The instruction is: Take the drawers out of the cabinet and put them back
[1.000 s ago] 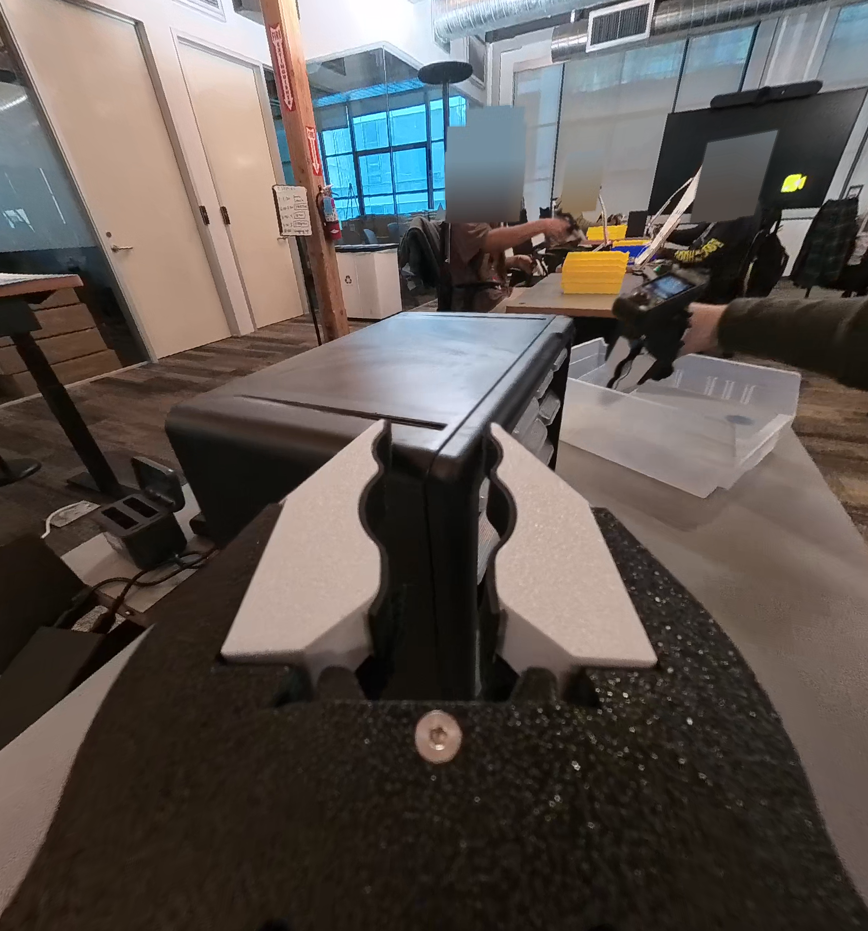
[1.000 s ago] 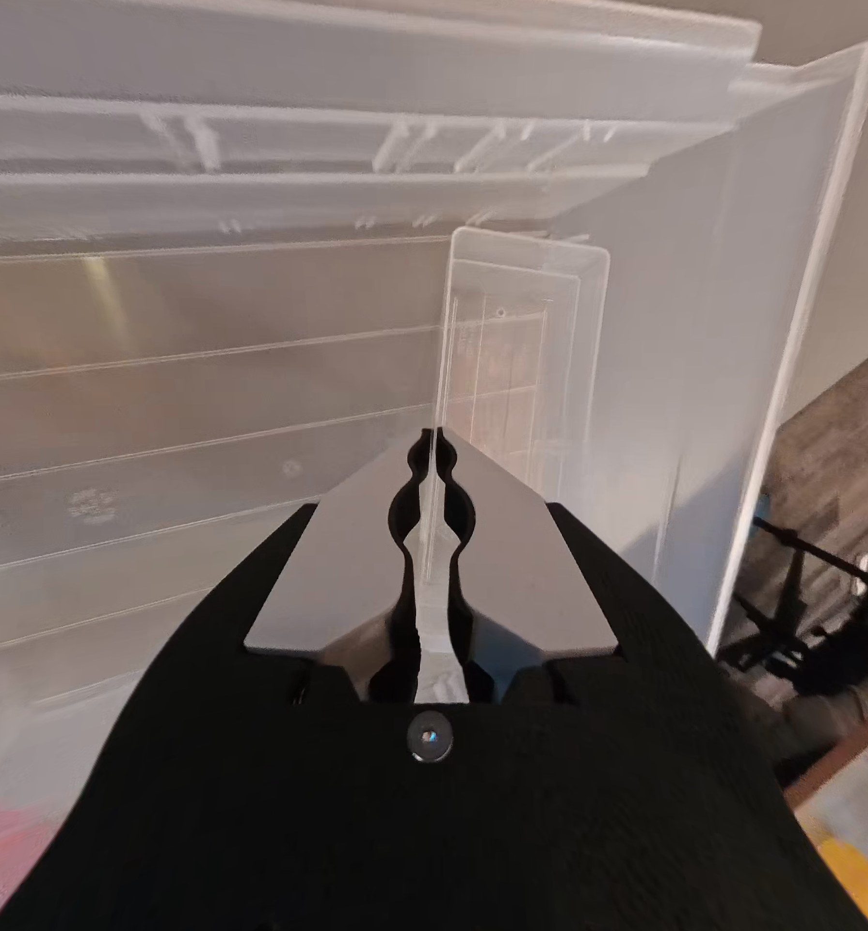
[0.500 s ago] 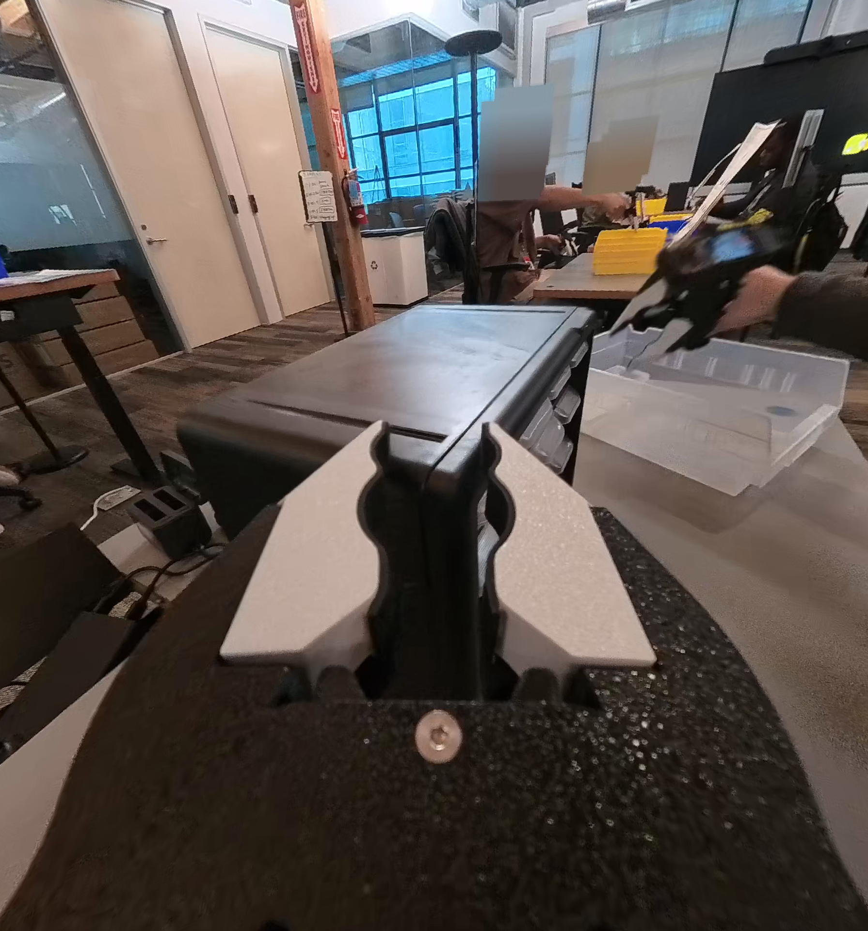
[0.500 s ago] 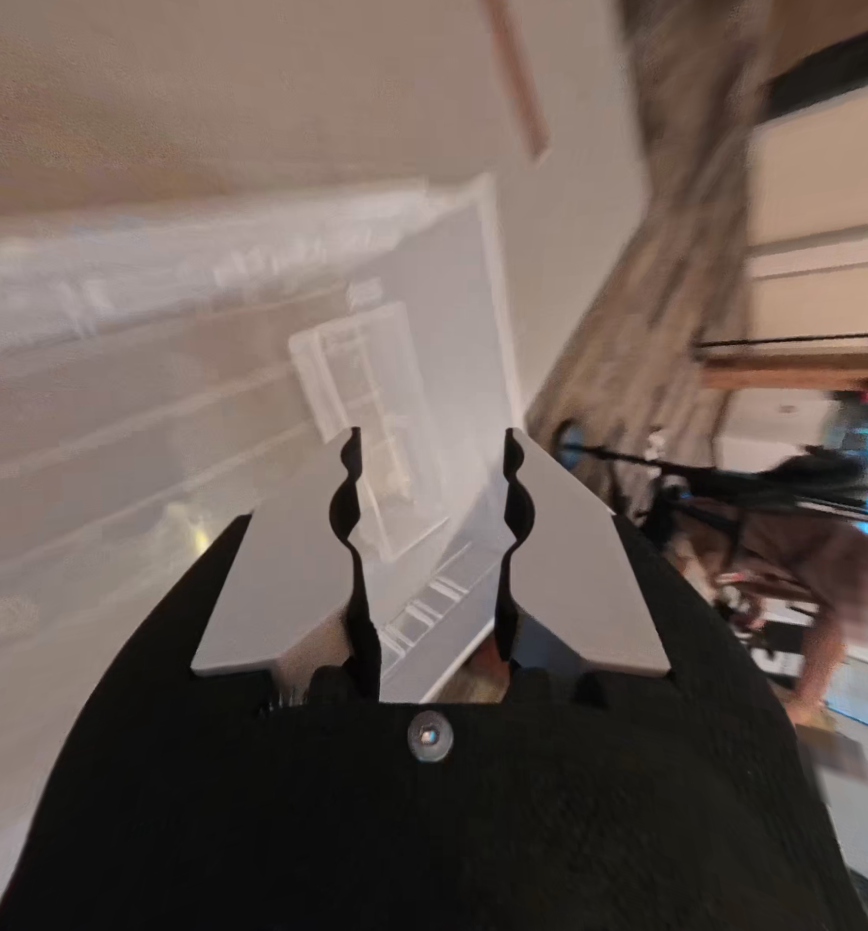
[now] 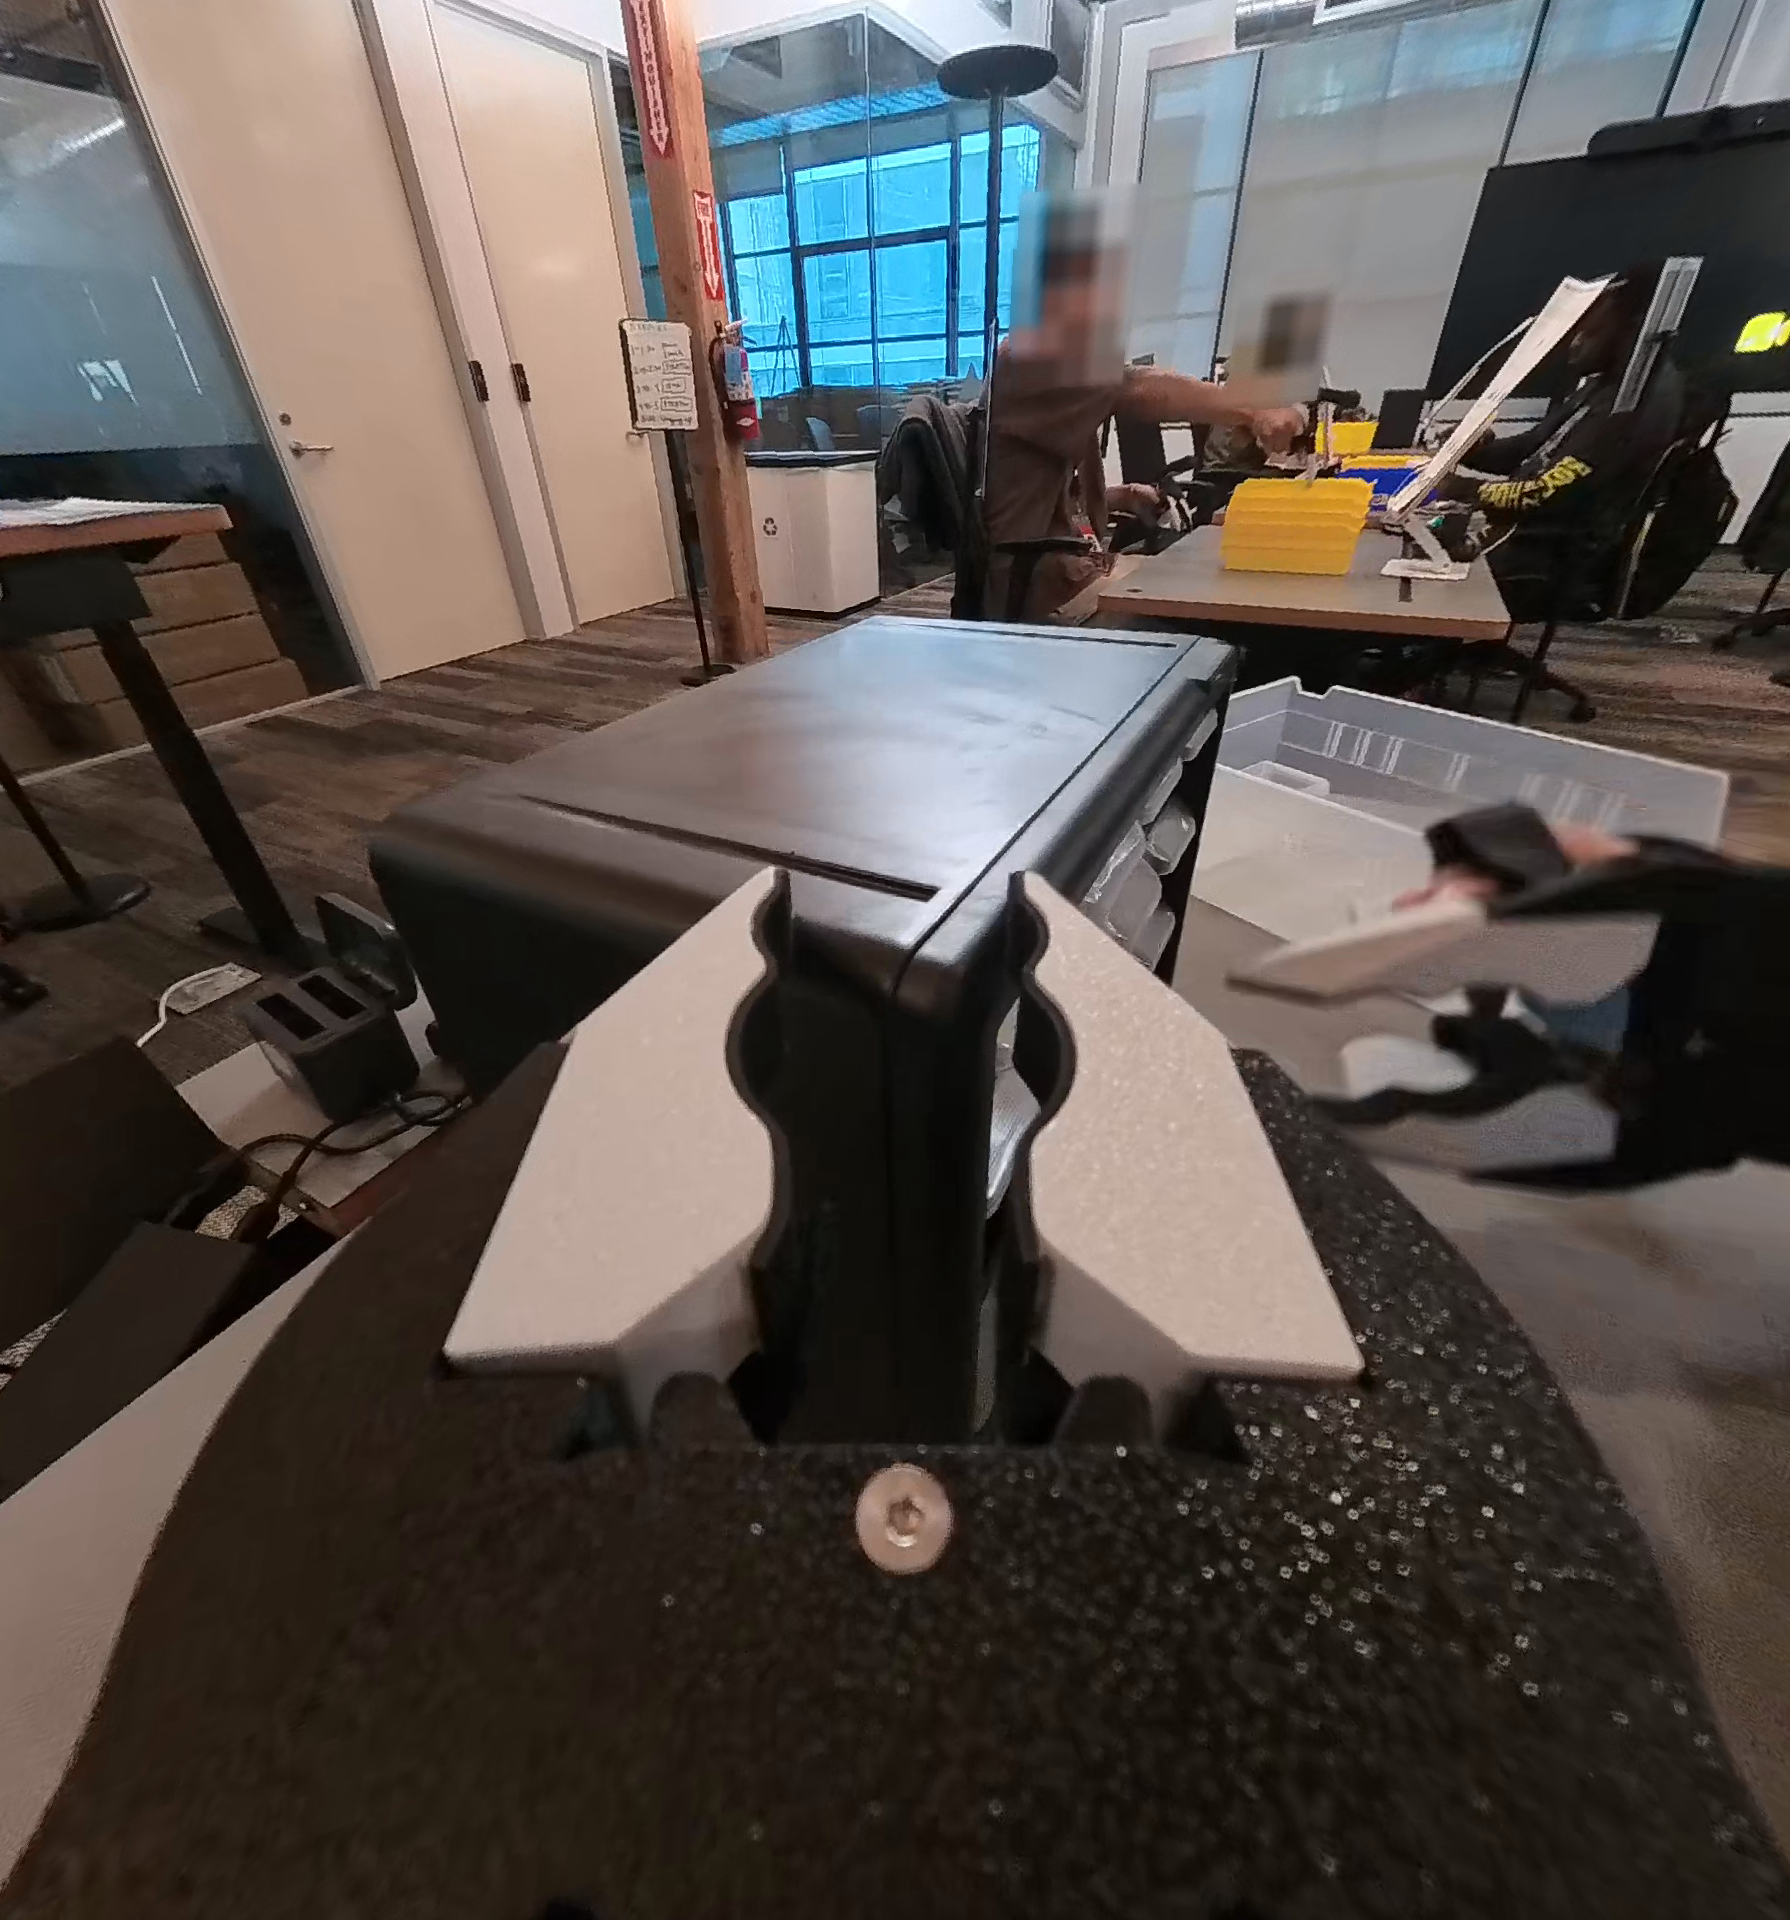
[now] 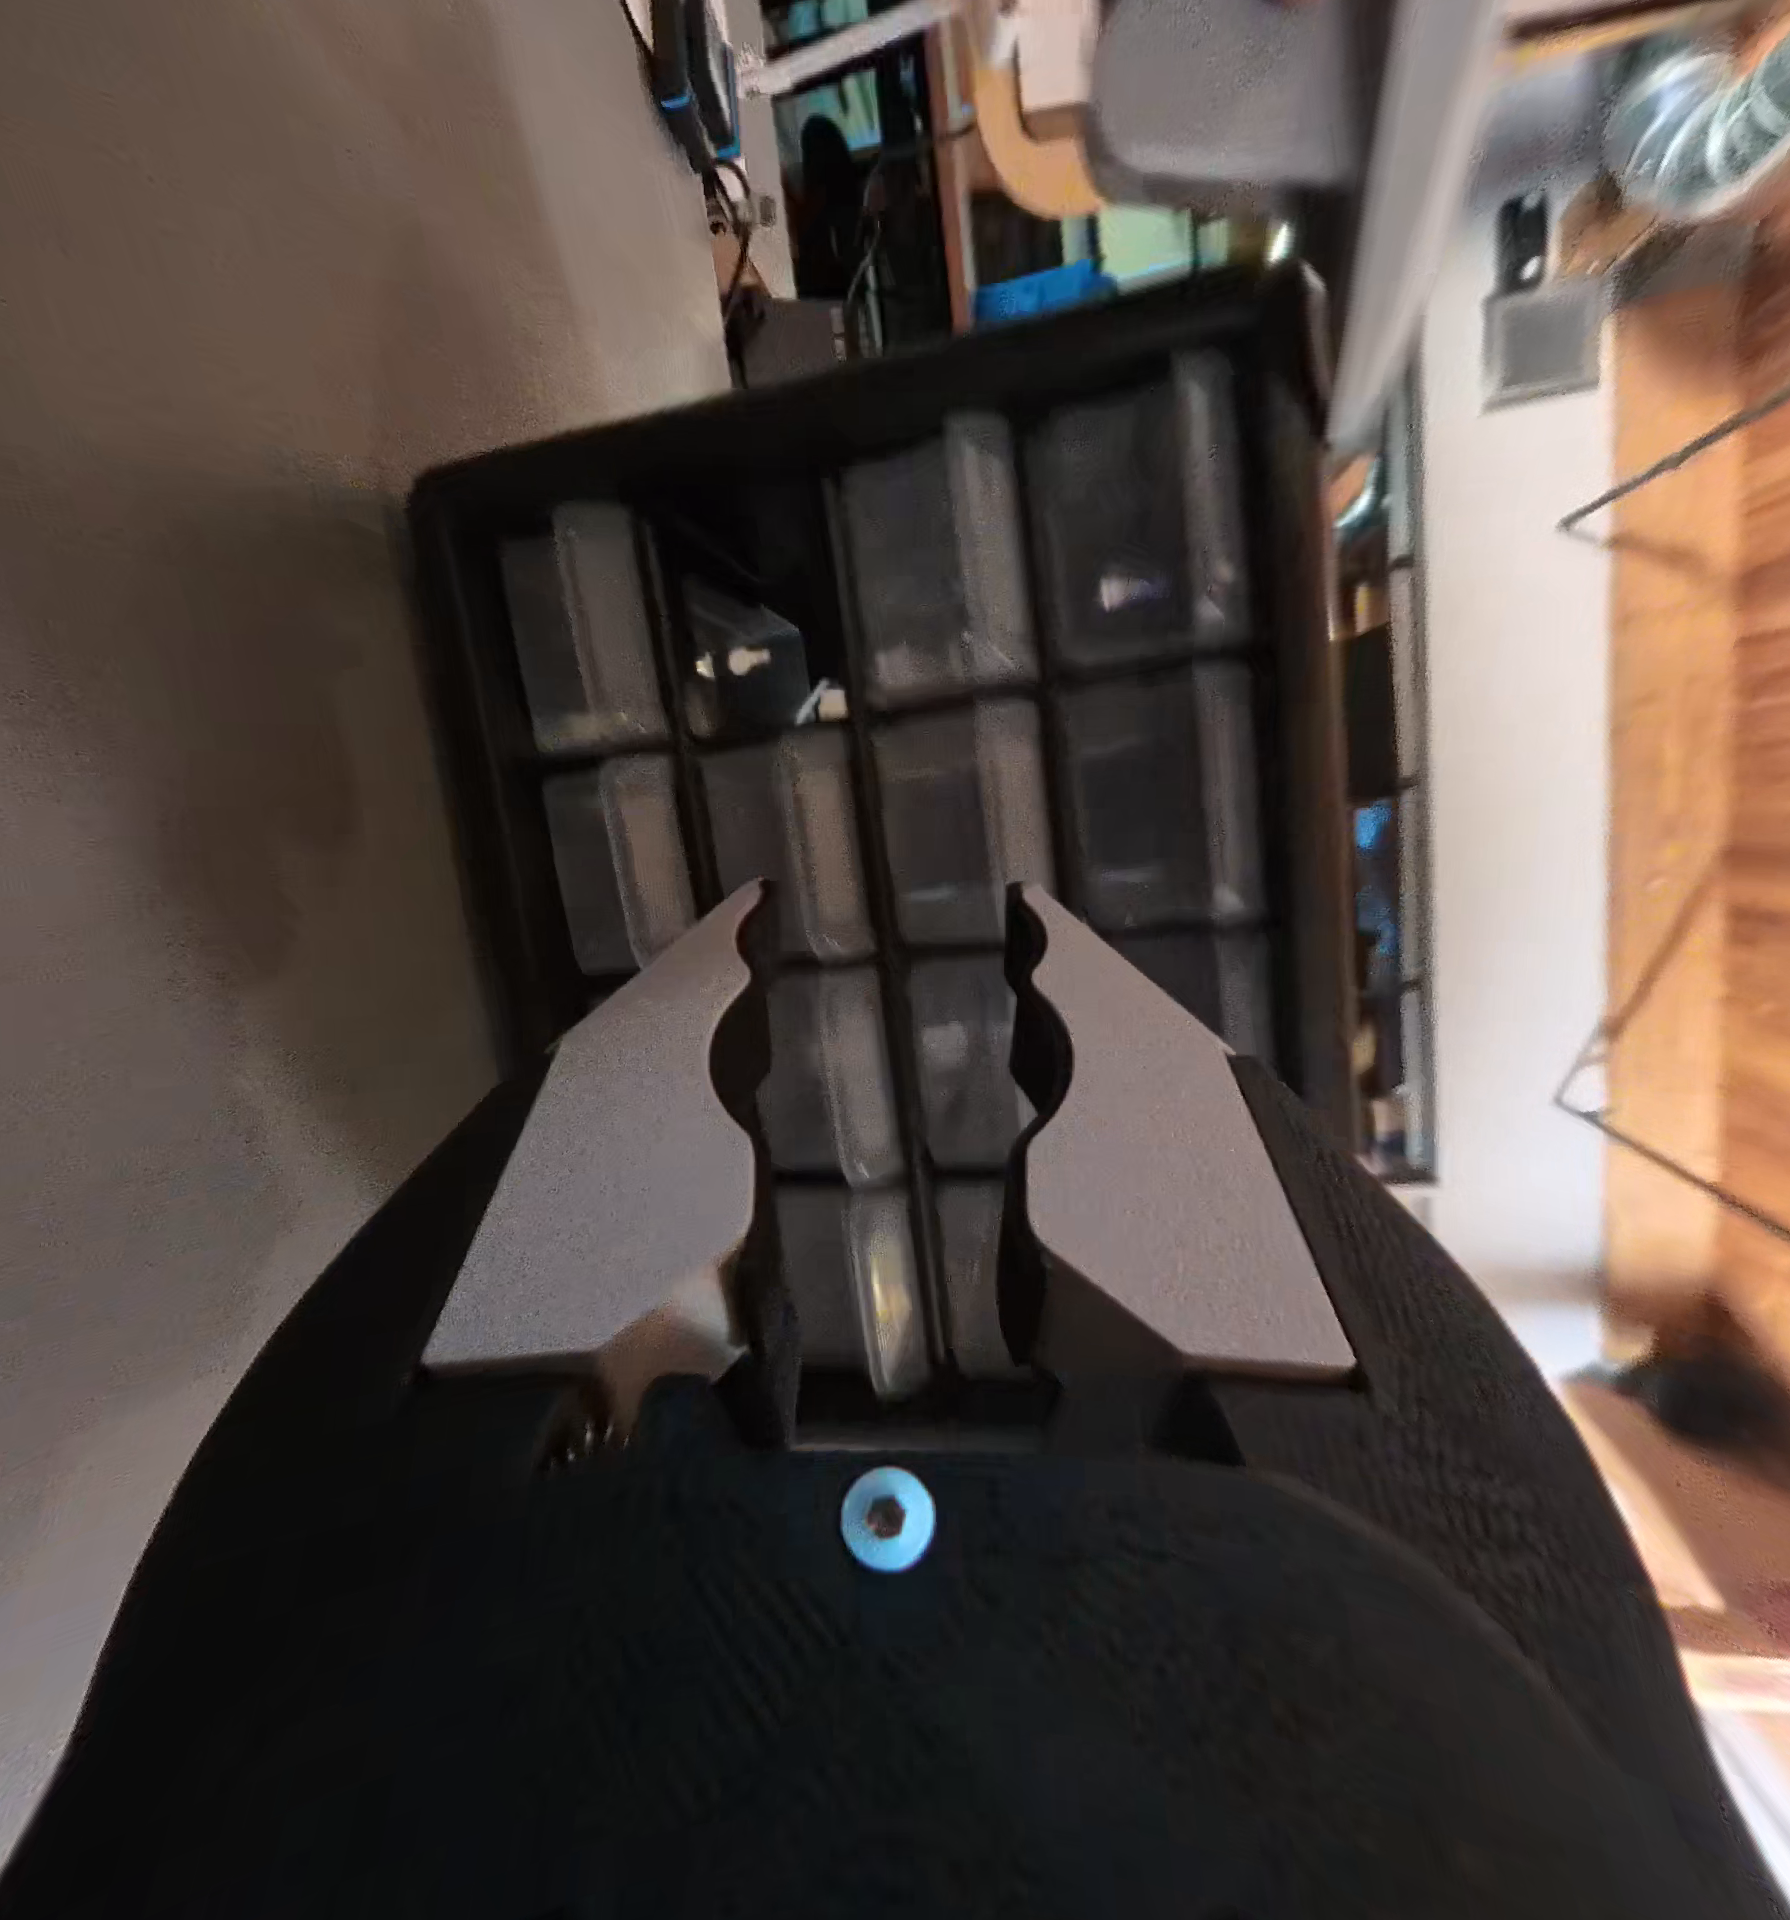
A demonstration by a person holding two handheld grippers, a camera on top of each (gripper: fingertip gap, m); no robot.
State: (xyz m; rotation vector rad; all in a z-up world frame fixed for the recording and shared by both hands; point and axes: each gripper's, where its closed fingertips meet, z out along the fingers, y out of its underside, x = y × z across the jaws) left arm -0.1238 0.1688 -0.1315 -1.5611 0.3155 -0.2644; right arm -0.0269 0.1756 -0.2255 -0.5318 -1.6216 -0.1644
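Note:
A black cabinet (image 5: 870, 748) with a grid of small clear drawers stands on the grey table. My left gripper (image 5: 896, 883) is shut on its near top corner, one finger on each side. In the right wrist view, rolled sideways and blurred, the cabinet front (image 6: 870, 416) faces me with its drawers (image 6: 953, 582); one slot (image 6: 745, 592) looks dark and open. My right gripper (image 6: 886, 899) is open and empty, a short way in front of the drawers. It also shows blurred at the right of the left wrist view (image 5: 1296, 1023). A small clear drawer (image 5: 1275, 774) lies in the bin.
A large clear plastic bin (image 5: 1649, 790) sits on the table (image 5: 1597, 1351) behind and right of the cabinet. A black charger block (image 5: 335, 1029) and cables lie left of the cabinet. People work at a farther table with yellow bins (image 5: 1286, 525).
My right gripper let go of the small clear drawer in the bin, opened, and swung out of the bin to face the cabinet front. The left gripper stays clamped on the cabinet corner.

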